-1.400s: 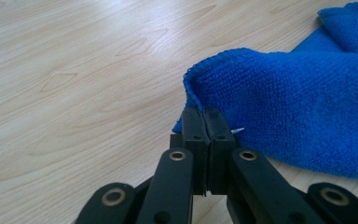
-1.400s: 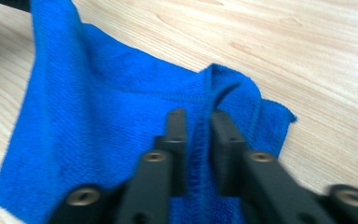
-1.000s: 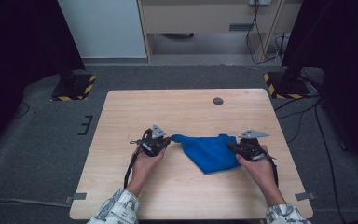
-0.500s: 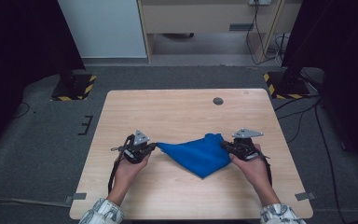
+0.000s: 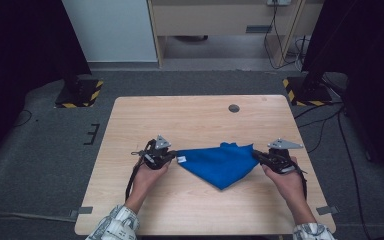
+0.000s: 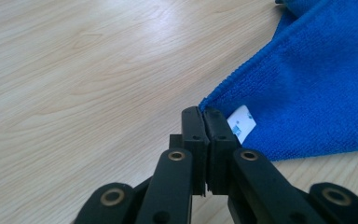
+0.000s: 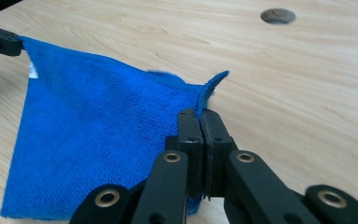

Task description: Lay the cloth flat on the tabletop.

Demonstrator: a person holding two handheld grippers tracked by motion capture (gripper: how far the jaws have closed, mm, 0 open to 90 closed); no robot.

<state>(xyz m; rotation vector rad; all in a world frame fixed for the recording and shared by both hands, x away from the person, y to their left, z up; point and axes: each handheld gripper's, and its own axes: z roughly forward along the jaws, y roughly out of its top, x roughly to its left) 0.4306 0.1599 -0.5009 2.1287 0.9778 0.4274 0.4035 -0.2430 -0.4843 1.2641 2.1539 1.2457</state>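
Observation:
A blue cloth (image 5: 219, 163) is stretched between my two grippers above the wooden table (image 5: 200, 120), its lower point hanging toward the person. My left gripper (image 5: 173, 156) is shut on the cloth's left corner, next to a small white label (image 6: 241, 122). My right gripper (image 5: 255, 154) is shut on the opposite corner. In the left gripper view the jaws pinch the blue cloth (image 6: 307, 84) at its tip. In the right gripper view the blue cloth (image 7: 98, 140) spreads leftward from the closed jaws, and the left gripper's tip (image 7: 0, 41) holds its far corner.
A round cable hole (image 5: 234, 108) lies in the table's far right part, also seen as the hole (image 7: 278, 16) in the right gripper view. Black stands with yellow-striped bases (image 5: 79, 95) flank the table on the floor.
Both hands have moved apart, the left gripper to the left and the right to the right, pulling the bunched cloth out into a wide taut shape.

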